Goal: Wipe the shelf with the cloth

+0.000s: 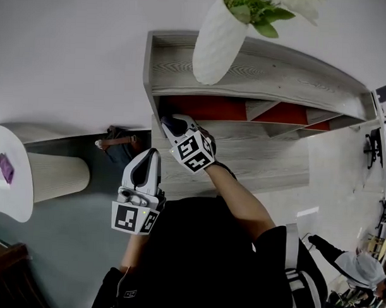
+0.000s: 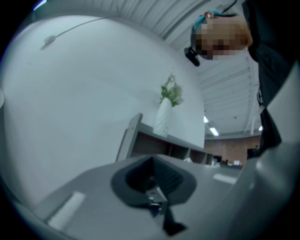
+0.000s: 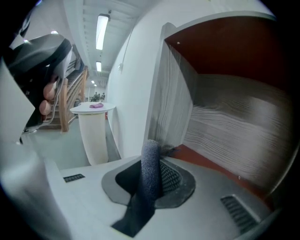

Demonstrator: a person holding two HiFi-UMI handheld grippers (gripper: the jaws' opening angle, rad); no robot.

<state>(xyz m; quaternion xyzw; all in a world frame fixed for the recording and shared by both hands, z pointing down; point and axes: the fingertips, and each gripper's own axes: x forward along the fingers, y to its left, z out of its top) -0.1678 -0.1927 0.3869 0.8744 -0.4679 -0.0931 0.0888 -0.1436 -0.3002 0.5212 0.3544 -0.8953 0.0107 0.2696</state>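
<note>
The grey wooden shelf (image 1: 259,73) has red back panels and several compartments. My right gripper (image 1: 173,125) reaches into its leftmost compartment. In the right gripper view the right gripper (image 3: 152,171) is shut on a dark grey cloth (image 3: 150,161), which stands rolled between the jaws close to the compartment's left wall (image 3: 176,108) and red panel (image 3: 220,42). My left gripper (image 1: 148,158) hangs in front of the shelf, near my body, apart from it. In its own view the left gripper (image 2: 152,180) looks shut with nothing in it, and the shelf (image 2: 154,145) lies beyond.
A white vase (image 1: 216,40) with green leaves stands on the shelf top, above the right gripper. A round white table (image 1: 9,175) with a purple object (image 1: 5,167) stands at the left. A brown and dark item (image 1: 117,144) lies on the floor beside the shelf. Another person (image 1: 356,269) is at the lower right.
</note>
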